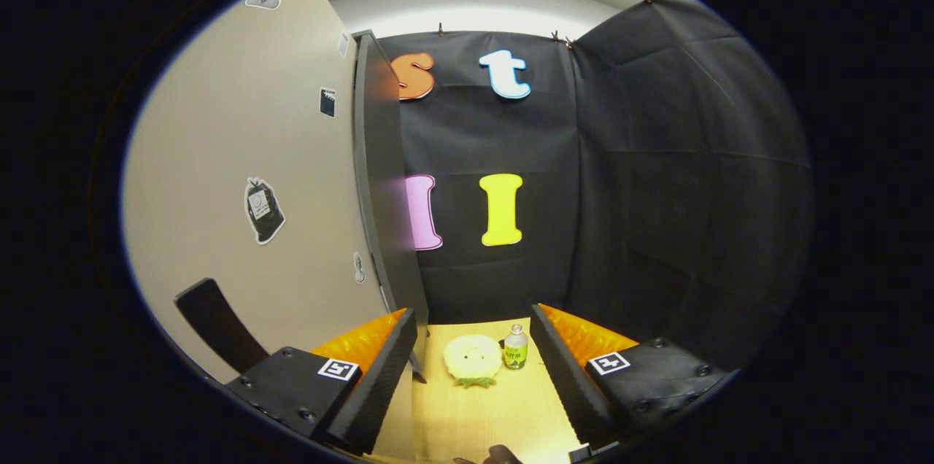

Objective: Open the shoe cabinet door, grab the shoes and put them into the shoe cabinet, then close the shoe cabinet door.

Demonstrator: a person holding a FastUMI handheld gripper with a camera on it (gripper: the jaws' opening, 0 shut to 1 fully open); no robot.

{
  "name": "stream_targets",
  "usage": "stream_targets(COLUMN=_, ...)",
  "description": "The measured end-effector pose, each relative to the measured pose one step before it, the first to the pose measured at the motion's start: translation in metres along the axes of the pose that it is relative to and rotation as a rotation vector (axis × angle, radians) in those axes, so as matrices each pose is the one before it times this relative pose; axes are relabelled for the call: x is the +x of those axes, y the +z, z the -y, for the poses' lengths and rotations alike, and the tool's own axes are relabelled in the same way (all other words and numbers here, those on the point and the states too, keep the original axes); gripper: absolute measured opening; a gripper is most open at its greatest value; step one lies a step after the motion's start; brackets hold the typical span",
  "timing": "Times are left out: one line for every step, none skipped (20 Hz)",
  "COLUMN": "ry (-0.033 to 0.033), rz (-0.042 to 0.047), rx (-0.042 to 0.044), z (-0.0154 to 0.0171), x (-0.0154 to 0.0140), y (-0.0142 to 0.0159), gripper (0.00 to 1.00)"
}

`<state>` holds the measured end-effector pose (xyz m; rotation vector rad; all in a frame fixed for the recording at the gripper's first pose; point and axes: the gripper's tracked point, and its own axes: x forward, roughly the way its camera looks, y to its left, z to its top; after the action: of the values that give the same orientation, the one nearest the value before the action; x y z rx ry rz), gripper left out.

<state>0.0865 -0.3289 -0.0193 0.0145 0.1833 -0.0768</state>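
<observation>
Pale wood forms the floor or shelf surface (503, 406) seen in the gripper view, running forward between the two fingers toward the black cloth wall (657, 179).

Gripper (474, 369): fingers spread wide apart, nothing held between them; one finger (379, 384) at 7 o'clock, the other at 5 o'clock, each carrying a small square marker on its housing.

Between the fingers and just ahead of their tips, at 6 o'clock: a pale yellow, round, soft-looking item (473, 358) lying on the wood; whether this is a slipper-type shoe cannot be told with certainty. Touching or just beside it, toward 5 o'clock: a small clear bottle (516, 347) with a green label, standing upright.

From 9 to 11 o'clock: a beige panel (219, 157), apparently the shoe cabinet's side or door, bearing several stickers, among them a dark bag-shaped one (263, 210). Its dark vertical edge (379, 179) stands at roughly 12 o'clock, between the beige face and the cloth wall. Whether the door is open or closed cannot be told.

At 8 o'clock, beside the nearer finger: a dark curved object (215, 322) against the beige panel; identity unclear.

At 6 o'clock, nearest the camera: a small dark shape (500, 455), too cropped to identify.
</observation>
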Motion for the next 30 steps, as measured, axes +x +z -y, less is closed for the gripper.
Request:
stream_targets(ry=0.01191, rz=0.00927, rx=-0.00928, z=-0.00493, x=0.00187, y=0.00205, gripper=0.98)
stream_targets(ry=0.01515, rz=0.00854, rx=-0.00914, z=-0.00772, x=0.00115, y=0.00076, gripper=0.98)
stream_targets(ry=-0.00365, rz=0.01024, rx=-0.01608, z=-0.00229, x=-0.00045, y=0.00245, gripper=0.98)
stream_targets(ry=-0.00591, rz=0.00502, rx=-0.00908, z=-0.00029, x=-0.00145, y=0.00168, gripper=0.97)
stream_targets(ry=0.00449, rz=0.00503, rx=0.00082, z=-0.00286, x=-0.00110, y=0.00099, gripper=0.95)
stream_targets(ry=0.00840, rz=0.00384, rx=-0.00107, z=-0.00568, x=0.00167, y=0.00137, gripper=0.95)
stream_targets(ry=0.00468, rz=-0.00734, rx=0.00042, z=-0.00630, x=0.00065, y=-0.00224, gripper=0.95)
stream_targets(ry=-0.00188, rz=-0.00605, rx=0.00167, z=-0.00260, x=-0.00097, y=-0.00114, gripper=0.94)
stream_targets(ry=-0.01316, rz=-0.00012, rx=-0.00203, z=-0.00353, x=-0.00112, y=-0.00006, gripper=0.95)
stream_targets(ry=-0.00469, rz=0.00412, rx=-0.00100, z=-0.00713, x=-0.00193, y=0.00060, gripper=0.95)
stream_targets(ry=-0.00081, rz=0.00376, rx=-0.00141, z=-0.00943, x=-0.00215, y=0.00079, gripper=0.95)
stream_targets(ry=-0.00406, rz=0.00596, rx=0.00070, z=-0.01030, x=-0.00255, y=0.00039, gripper=0.95)
stream_targets(ry=-0.00555, rz=0.00090, rx=-0.00230, z=-0.00914, x=-0.00135, y=-0.00007, gripper=0.95)
stream_targets(ry=-0.00318, rz=-0.00185, rx=0.00196, z=-0.00982, x=-0.00042, y=-0.00248, gripper=0.95)
stream_targets(ry=-0.00204, rz=-0.00163, rx=0.00141, z=-0.00997, x=-0.00141, y=-0.00082, gripper=0.95)
stream_targets(ry=-0.00215, rz=0.00244, rx=0.00294, z=-0.01067, x=0.00055, y=0.00123, gripper=0.95)
stream_targets(ry=-0.00100, rz=0.00311, rx=0.00029, z=-0.01235, x=-0.00026, y=0.00043, gripper=0.95)
stream_targets(ry=-0.00032, rz=0.00335, rx=0.00140, z=-0.01121, x=0.00013, y=-0.00121, gripper=0.95)
stream_targets(ry=0.00051, rz=0.00523, rx=0.00056, z=-0.01215, x=0.00012, y=-0.00045, gripper=0.95)
stream_targets(ry=-0.00041, rz=0.00840, rx=-0.00274, z=-0.01258, x=0.00107, y=0.00040, gripper=0.95)
stream_targets(ry=-0.00198, rz=0.00844, rx=-0.00440, z=-0.01184, x=0.00145, y=0.00055, gripper=0.95)
stream_targets(ry=0.00493, rz=0.01089, rx=-0.00285, z=-0.01232, x=0.00219, y=0.00234, gripper=0.95)
stream_targets(ry=0.01303, rz=0.01322, rx=0.00331, z=-0.01288, x=0.00075, y=0.00325, gripper=0.95)
stream_targets(ry=0.00744, rz=0.01451, rx=0.00137, z=-0.01302, x=0.00144, y=0.00112, gripper=0.95)
stream_targets(ry=0.01944, rz=0.01645, rx=-0.00094, z=-0.01232, x=0.00116, y=0.00285, gripper=0.95)
stream_targets(ry=0.00953, rz=0.01340, rx=-0.00646, z=-0.01159, x=-0.00226, y=0.00354, gripper=0.97)
stream_targets(ry=-0.00007, rz=0.00621, rx=-0.00930, z=-0.00796, x=-0.00157, y=0.00127, gripper=0.97)
stream_targets(ry=-0.01088, rz=-0.00496, rx=-0.00975, z=-0.00259, x=0.00054, y=-0.00197, gripper=0.97)
stream_targets(ry=-0.00609, rz=-0.00964, rx=-0.00777, z=-0.00463, x=-0.00020, y=-0.00261, gripper=0.97)
stream_targets(ry=0.00691, rz=0.00398, rx=-0.00008, z=-0.00800, x=0.00059, y=0.00199, gripper=0.98)
